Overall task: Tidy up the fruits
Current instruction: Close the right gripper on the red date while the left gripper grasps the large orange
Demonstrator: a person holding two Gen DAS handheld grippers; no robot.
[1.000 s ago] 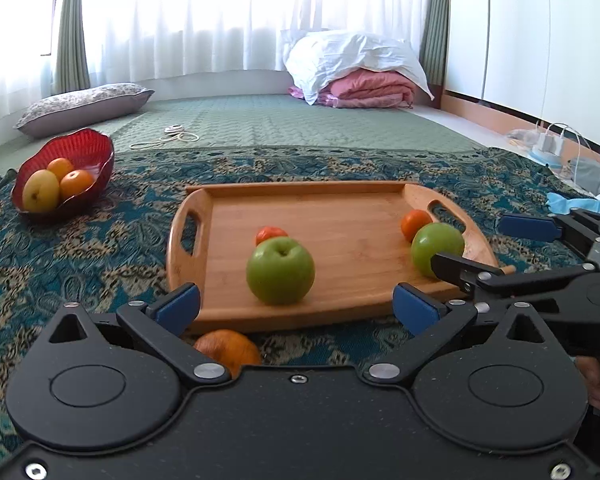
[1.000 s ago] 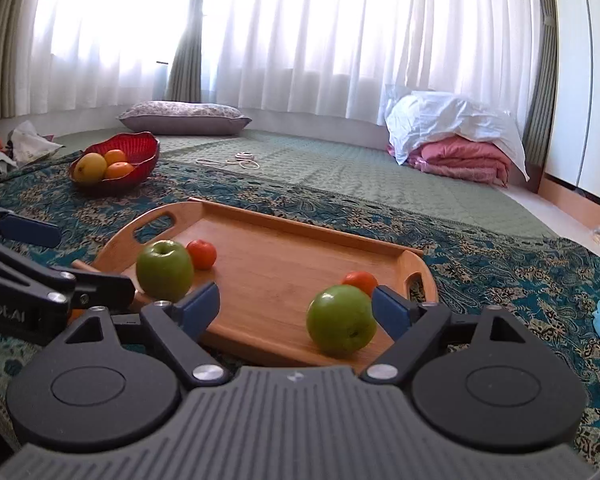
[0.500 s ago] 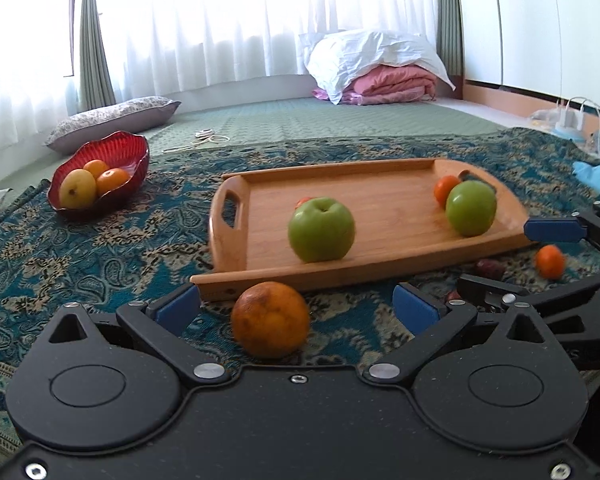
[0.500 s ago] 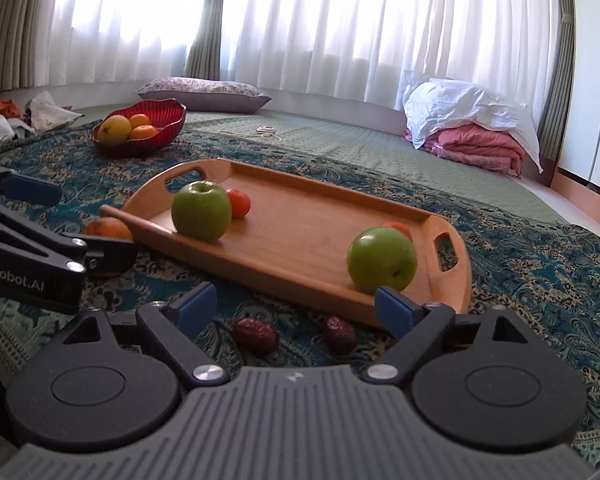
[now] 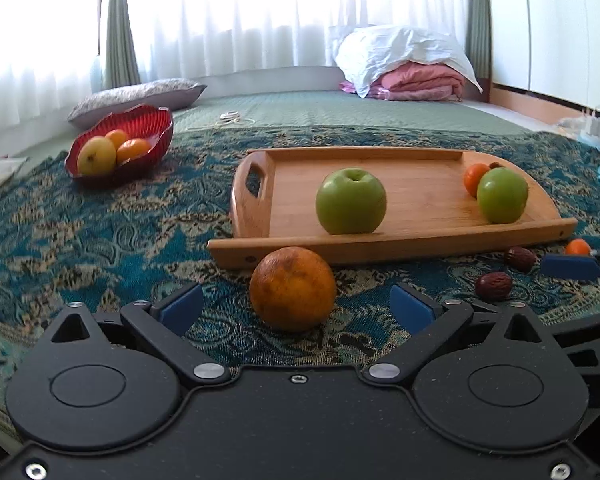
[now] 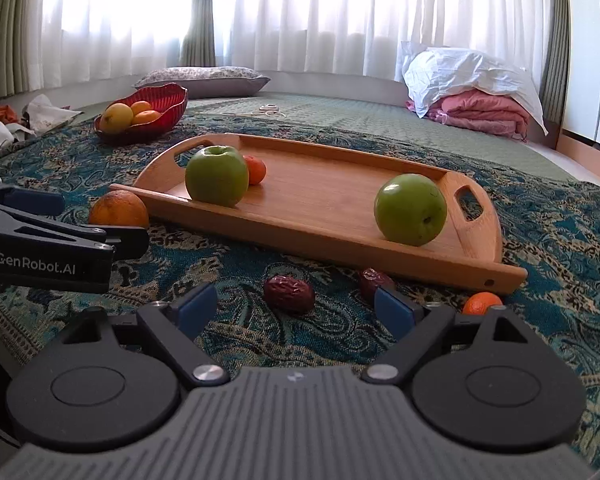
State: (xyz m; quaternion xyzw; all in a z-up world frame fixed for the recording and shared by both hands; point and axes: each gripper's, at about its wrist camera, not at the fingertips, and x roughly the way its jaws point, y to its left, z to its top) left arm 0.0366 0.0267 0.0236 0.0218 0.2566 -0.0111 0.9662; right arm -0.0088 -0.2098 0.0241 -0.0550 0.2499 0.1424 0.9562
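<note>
A wooden tray [image 5: 416,196] [image 6: 332,208] lies on the patterned rug with two green apples [image 5: 351,201] [image 5: 502,195] and small orange fruits [image 5: 474,179] [image 6: 255,169] in it. A large orange [image 5: 293,288] [image 6: 118,209] lies on the rug before the tray, between the fingers of my open left gripper [image 5: 296,306]. My open right gripper [image 6: 296,306] hovers low over two red dates [image 6: 289,293] [image 6: 374,282]. A small tangerine [image 6: 480,303] lies by its right finger. Both grippers are empty.
A red bowl [image 5: 140,136] [image 6: 156,110] holding a yellow fruit and oranges stands at the back left of the rug. A pillow [image 5: 136,96], a white cord and folded bedding [image 6: 476,96] lie behind. Crumpled cloths [image 6: 4,128] lie at the far left.
Both grippers have pulled back from the tray and dropped lower. The large orange now sits between the left fingers, and the dates and small tangerine have come into view.
</note>
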